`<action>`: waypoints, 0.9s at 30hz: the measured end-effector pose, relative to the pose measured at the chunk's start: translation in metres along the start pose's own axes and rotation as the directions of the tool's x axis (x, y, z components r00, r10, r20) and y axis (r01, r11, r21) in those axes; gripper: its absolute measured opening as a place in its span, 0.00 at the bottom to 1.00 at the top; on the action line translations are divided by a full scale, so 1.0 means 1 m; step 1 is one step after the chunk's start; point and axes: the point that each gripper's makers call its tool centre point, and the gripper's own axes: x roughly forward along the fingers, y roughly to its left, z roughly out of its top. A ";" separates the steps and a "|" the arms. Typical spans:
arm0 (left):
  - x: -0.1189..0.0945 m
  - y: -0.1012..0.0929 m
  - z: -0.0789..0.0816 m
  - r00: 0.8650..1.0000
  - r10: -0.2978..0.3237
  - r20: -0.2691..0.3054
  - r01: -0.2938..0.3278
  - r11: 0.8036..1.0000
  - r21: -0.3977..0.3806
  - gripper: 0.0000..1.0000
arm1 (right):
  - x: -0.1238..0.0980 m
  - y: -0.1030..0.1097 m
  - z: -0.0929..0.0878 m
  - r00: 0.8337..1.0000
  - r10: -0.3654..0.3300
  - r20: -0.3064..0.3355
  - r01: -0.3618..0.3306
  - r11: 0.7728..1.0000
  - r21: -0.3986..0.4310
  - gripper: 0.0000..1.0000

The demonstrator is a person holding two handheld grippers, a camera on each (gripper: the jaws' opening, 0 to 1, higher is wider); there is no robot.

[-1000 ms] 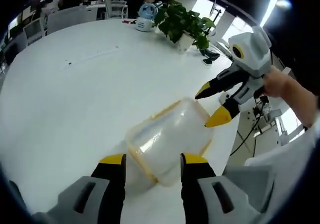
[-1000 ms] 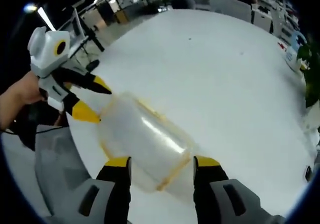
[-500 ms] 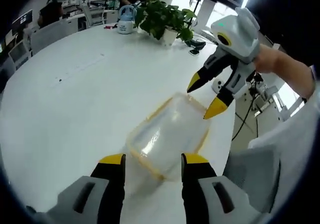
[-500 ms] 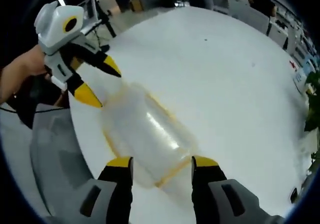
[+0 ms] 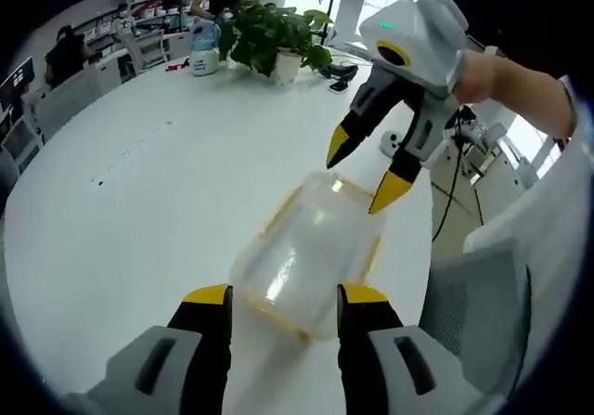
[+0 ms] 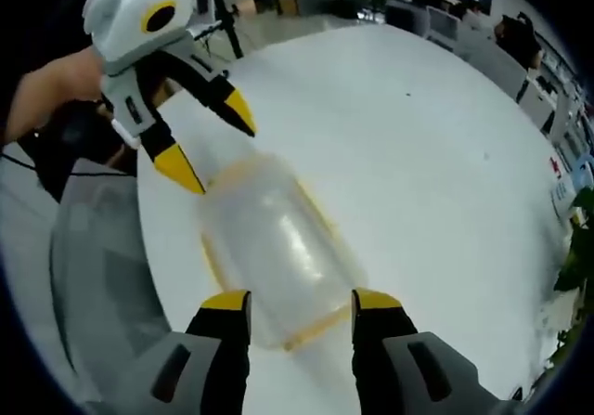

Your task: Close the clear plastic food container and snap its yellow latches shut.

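Since a second ago both grippers have lifted off the container's ends; the clear container (image 5: 306,252) lies on the white table (image 5: 139,201), its long axis running from one gripper to the other. Left gripper (image 5: 282,296) and right gripper (image 6: 299,301) face each other over opposite ends, about equally near; both jaws spread wide, holding nothing; yellow latches too faint to read.

I see bare white table (image 5: 139,201) all around the container (image 5: 306,252); only a far potted plant (image 5: 269,39) and bottle (image 5: 204,51) intrude.
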 end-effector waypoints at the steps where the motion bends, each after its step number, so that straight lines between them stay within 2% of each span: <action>1: 0.000 -0.001 0.001 1.000 -0.004 0.000 0.004 1.000 0.005 0.45 | 0.000 0.001 0.000 1.000 0.003 0.000 -0.003 1.000 -0.009 0.41; 8: 0.004 -0.007 0.003 1.000 -0.019 -0.006 0.020 0.997 0.072 0.44 | 0.003 0.005 0.002 1.000 0.019 0.000 -0.019 0.998 -0.053 0.40; 10: 0.005 -0.008 0.003 1.000 -0.024 -0.011 0.025 0.996 0.086 0.44 | 0.004 0.004 0.003 1.000 0.012 -0.004 -0.013 0.996 -0.094 0.37; 27: 0.016 -0.017 0.010 0.998 -0.051 -0.022 0.053 0.986 0.161 0.40 | 0.007 0.011 0.016 0.999 0.037 0.027 -0.032 0.986 -0.166 0.33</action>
